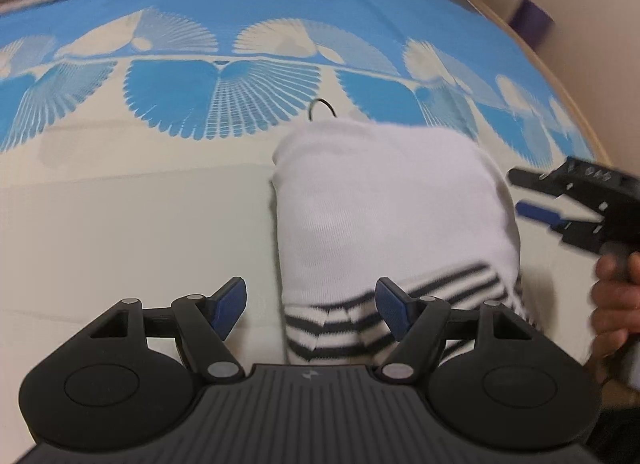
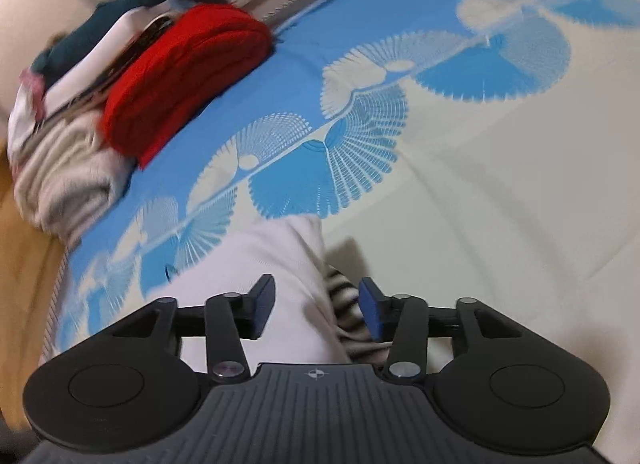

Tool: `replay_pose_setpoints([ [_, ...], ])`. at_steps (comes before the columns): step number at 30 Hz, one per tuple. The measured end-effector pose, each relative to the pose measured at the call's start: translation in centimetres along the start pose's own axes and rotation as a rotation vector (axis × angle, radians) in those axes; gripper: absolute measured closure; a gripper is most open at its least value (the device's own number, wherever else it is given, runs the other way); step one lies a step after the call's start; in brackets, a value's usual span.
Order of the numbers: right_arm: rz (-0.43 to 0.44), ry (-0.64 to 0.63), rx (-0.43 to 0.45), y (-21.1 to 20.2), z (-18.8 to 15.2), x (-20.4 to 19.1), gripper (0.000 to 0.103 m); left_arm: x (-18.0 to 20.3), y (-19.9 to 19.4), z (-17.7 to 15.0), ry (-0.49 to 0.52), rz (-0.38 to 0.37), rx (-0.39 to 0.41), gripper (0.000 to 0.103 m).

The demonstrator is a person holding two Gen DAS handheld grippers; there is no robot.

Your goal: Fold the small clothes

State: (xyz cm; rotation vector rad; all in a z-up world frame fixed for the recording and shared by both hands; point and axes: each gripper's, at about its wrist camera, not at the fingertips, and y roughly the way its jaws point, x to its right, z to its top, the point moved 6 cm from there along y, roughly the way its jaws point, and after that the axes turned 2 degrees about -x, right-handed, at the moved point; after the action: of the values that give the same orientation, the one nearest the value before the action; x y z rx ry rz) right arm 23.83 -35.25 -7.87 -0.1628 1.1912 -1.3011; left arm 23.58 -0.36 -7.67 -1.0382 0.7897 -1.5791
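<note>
A white sock (image 1: 384,200) with black-striped cuff (image 1: 400,316) lies folded on the blue-and-cream bedsheet (image 1: 120,224). My left gripper (image 1: 310,306) is open just above the striped cuff, its jaws spread on either side of the cuff's left part. My right gripper (image 2: 316,304) is open over the same sock (image 2: 256,264), with the striped cuff (image 2: 344,296) between its pads. In the left wrist view the right gripper (image 1: 532,196) shows at the sock's right edge, held by a hand (image 1: 616,304).
A red folded garment (image 2: 180,80) and a stack of other clothes (image 2: 68,168) lie at the far end of the bed. A thin black loop (image 1: 322,108) lies on the sheet beyond the sock. The wooden bed edge (image 2: 24,256) is at the left.
</note>
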Motion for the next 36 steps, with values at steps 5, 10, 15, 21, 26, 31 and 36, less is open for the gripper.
replay_pose_setpoints([
  [5, -0.011, 0.109, -0.032, 3.8, 0.2, 0.0, 0.055, -1.2, 0.6, 0.7, -0.1, -0.004, -0.001, 0.027],
  [10, -0.005, 0.028, 0.064, 3.1, 1.2, -1.2, 0.101, -2.0, 1.3, 1.5, -0.17, -0.029, -0.013, 0.027],
  [15, -0.312, 0.111, -0.046, 4.7, 0.1, 5.0, 0.102, -1.3, 2.2, 1.4, -0.166, -0.035, -0.036, 0.027],
  [21, -0.21, 0.081, 0.018, 2.5, 1.2, 4.2, 0.094, -1.8, 2.2, 1.8, -0.233, -0.084, -0.025, 0.026],
  [26, -0.064, 0.093, 0.006, 0.1, 0.8, 4.2, 0.066, -2.0, 3.4, 2.7, -0.335, -0.183, -0.054, 0.024],
  [31, -0.019, -0.021, -0.118, -0.2, -1.3, 3.6, 0.058, -2.1, 6.0, 3.2, -0.421, -0.225, -0.085, 0.024],
  [36, 0.016, -0.121, -0.218, 0.4, -3.2, 3.1, 0.099, -2.5, 8.4, 3.7, -0.479, -0.262, -0.1, 0.022],
])
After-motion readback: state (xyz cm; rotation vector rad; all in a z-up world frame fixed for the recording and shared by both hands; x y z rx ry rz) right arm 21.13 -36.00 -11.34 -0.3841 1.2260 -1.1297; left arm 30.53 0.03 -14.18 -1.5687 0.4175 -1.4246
